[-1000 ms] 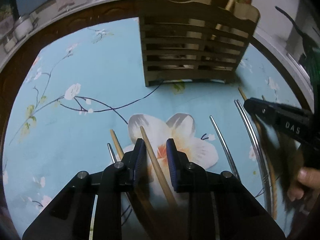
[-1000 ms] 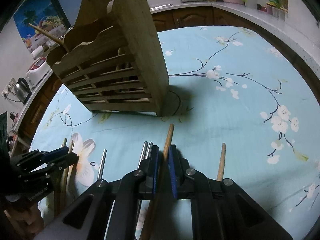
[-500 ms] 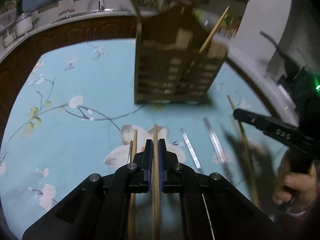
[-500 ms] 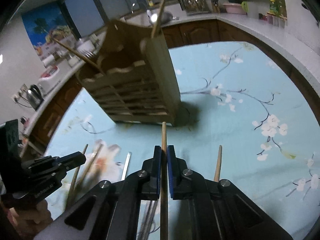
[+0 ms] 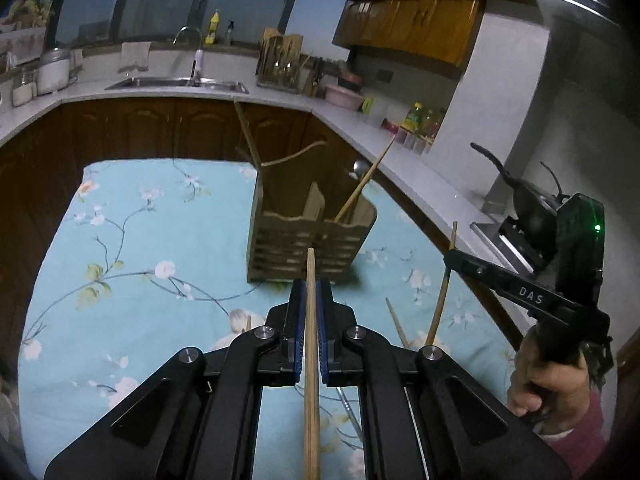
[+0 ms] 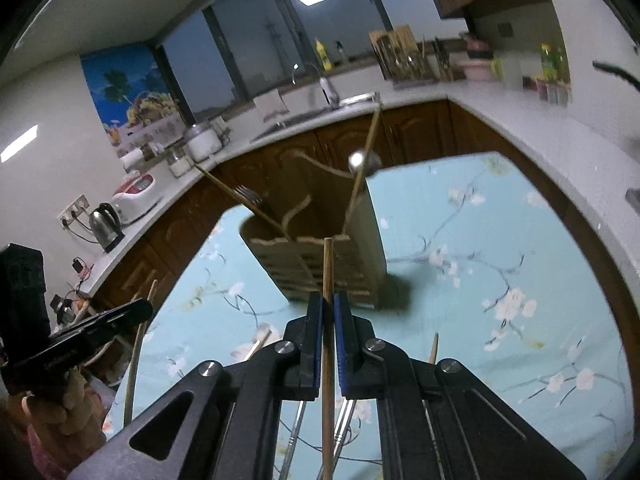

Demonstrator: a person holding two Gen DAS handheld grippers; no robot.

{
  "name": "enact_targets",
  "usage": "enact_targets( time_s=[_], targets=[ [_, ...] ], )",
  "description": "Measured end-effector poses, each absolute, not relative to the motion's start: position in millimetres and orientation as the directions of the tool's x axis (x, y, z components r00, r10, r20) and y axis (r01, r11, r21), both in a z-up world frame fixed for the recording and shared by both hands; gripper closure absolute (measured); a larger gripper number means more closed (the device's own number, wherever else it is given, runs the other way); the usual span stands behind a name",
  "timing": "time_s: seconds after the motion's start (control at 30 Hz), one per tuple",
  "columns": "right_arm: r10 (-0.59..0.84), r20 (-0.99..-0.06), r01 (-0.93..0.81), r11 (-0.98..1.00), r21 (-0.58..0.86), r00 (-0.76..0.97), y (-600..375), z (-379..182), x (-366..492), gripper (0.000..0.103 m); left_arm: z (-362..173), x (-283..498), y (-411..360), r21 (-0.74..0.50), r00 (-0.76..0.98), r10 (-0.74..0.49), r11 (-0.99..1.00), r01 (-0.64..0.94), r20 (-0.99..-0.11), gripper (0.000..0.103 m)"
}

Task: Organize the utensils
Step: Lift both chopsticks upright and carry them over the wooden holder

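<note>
My left gripper [image 5: 309,286] is shut on a pale wooden chopstick [image 5: 310,264], held in the air and pointing at the slatted wooden utensil holder [image 5: 280,240] just beyond. My right gripper [image 6: 328,296] is shut on a darker wooden chopstick [image 6: 328,264], also lifted and aimed at the holder [image 6: 370,236]. Each view shows the other gripper off to the side with its chopstick: the right gripper [image 5: 452,258], the left gripper [image 6: 140,308]. The holder contains two chopsticks, a fork [image 6: 248,196] and a spoon [image 6: 360,160].
On the blue floral tablecloth [image 5: 160,240], loose wooden chopsticks [image 5: 396,320] and metal chopsticks [image 6: 344,412] lie below the grippers. A person's hand [image 5: 552,372] grips the right tool. A dark wooden cabinet and white counter [image 5: 420,184] wrap around the table's far side.
The left jaws closed on the pale chopstick; the right held its own. Both rose off the table with the sticks. The holder now sits lower and farther in both views.
</note>
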State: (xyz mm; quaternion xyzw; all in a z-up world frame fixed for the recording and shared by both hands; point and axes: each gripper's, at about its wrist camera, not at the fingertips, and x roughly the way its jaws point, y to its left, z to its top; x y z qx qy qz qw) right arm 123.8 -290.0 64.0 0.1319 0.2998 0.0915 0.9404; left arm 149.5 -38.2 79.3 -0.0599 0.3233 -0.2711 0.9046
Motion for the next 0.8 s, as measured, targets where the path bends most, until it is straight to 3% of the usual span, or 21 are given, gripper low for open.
enact_targets(
  time_s=[0.8],
  targets=[
    [0.256,-0.459,-0.126,0.947,0.295,0.851,-290.1,93.3,103.0,0.097,88.0,140.6,-40.2,-0.297,0.650,-0.549,0.834,0.464,-0.526,0.099]
  ],
)
